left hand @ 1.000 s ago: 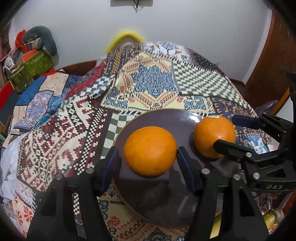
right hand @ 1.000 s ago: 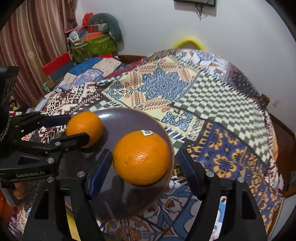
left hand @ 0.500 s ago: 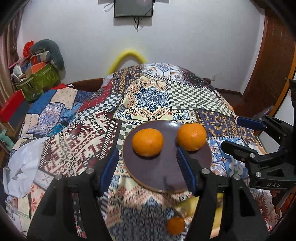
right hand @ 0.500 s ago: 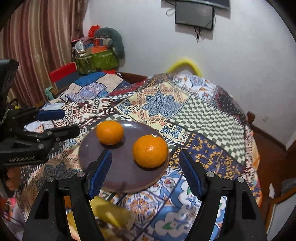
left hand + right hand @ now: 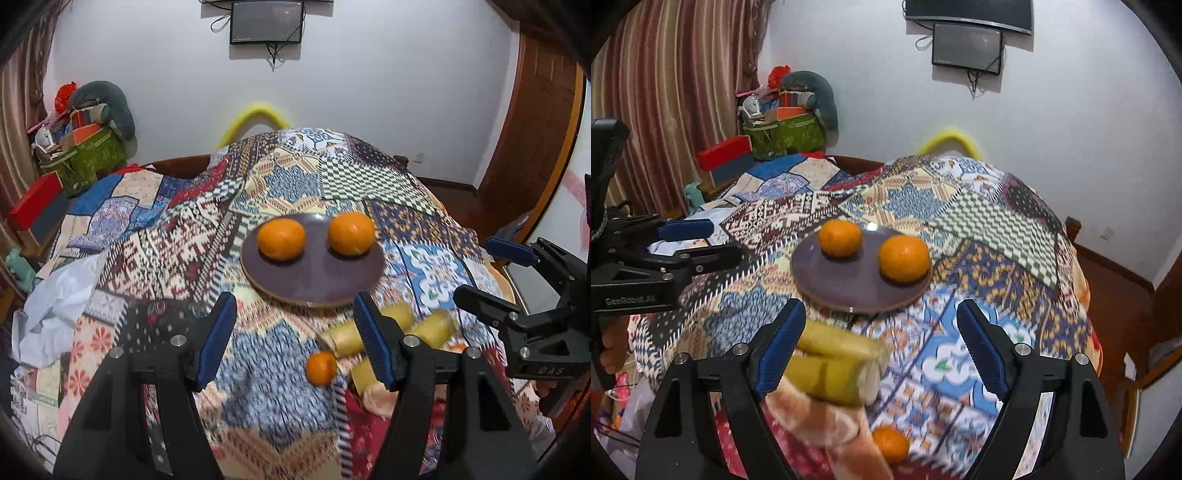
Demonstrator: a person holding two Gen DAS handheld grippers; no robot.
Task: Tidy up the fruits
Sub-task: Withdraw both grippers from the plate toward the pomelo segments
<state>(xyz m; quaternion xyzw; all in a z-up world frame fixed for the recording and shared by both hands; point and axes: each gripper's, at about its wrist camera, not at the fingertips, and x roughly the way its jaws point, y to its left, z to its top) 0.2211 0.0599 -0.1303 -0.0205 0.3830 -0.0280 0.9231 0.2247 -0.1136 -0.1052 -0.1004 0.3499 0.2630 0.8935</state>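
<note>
Two oranges, one on the left (image 5: 281, 238) and one on the right (image 5: 351, 233), sit on a dark purple plate (image 5: 314, 280) on the patchwork cloth; the plate (image 5: 849, 284) and both oranges (image 5: 840, 238) (image 5: 904, 258) also show in the right wrist view. A small orange (image 5: 321, 367) (image 5: 890, 443) lies on the cloth in front of the plate, beside yellow-green bananas (image 5: 430, 326) (image 5: 834, 365). My left gripper (image 5: 295, 339) is open and empty, held back from the plate. My right gripper (image 5: 882, 343) is open and empty, above the bananas.
The patchwork cloth (image 5: 177, 251) covers a rounded table. A peach cloth (image 5: 816, 421) lies under the bananas. A green box with clutter (image 5: 88, 155) and a red box (image 5: 33, 206) stand at the back left. White cloth (image 5: 55, 306) lies at the left edge.
Both grippers have pulled back and up from the plate, leaving an orange each on it. The small orange and bananas have come into view.
</note>
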